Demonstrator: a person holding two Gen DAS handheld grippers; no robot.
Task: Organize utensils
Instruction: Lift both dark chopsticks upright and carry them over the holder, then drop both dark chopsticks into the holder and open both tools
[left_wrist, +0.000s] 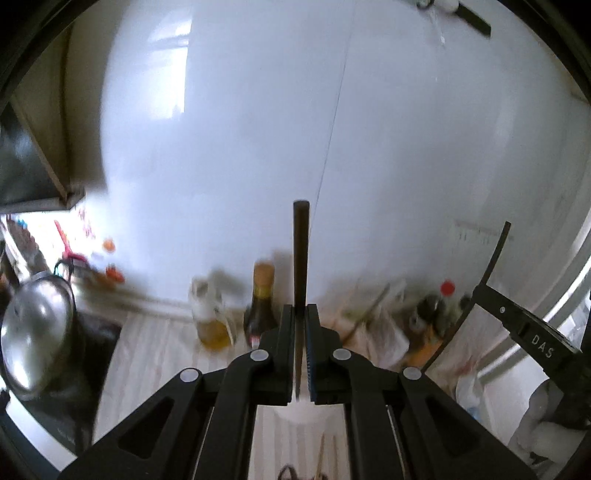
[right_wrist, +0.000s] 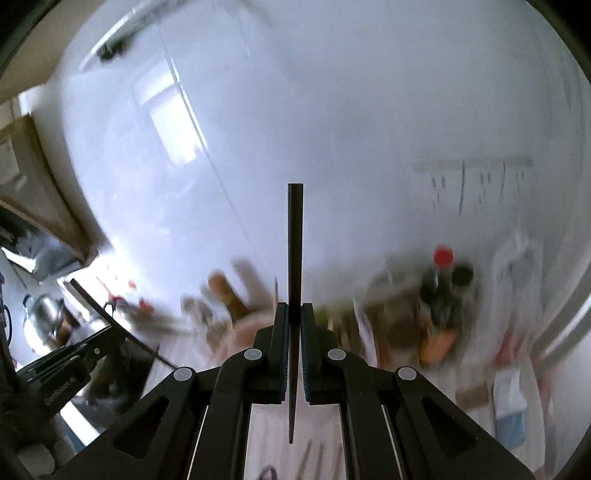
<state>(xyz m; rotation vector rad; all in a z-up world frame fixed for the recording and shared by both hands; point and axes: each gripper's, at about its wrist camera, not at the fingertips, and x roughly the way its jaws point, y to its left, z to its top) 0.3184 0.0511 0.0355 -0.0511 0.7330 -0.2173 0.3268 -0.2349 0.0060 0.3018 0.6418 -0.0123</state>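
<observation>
My left gripper (left_wrist: 301, 310) is shut on a dark chopstick (left_wrist: 301, 251), which stands upright between the pads and pokes out above and below them. My right gripper (right_wrist: 294, 308) is likewise shut on a second dark chopstick (right_wrist: 294, 240), whose thin tip points down below the jaws. Each gripper shows in the other's view. The right gripper (left_wrist: 484, 291) is off to the right with its chopstick (left_wrist: 496, 254). The left gripper (right_wrist: 114, 328) is at lower left with its stick (right_wrist: 92, 295). Both are raised above a striped countertop (left_wrist: 155, 354).
Along the white wall stand an oil jug (left_wrist: 208, 317), a dark sauce bottle (left_wrist: 263, 302), a red-capped bottle (left_wrist: 447, 291) and bags. A steel pot (left_wrist: 37, 332) sits on the stove at left. A hook rail (right_wrist: 472, 164) hangs on the wall. More sticks lie blurred below (right_wrist: 314, 458).
</observation>
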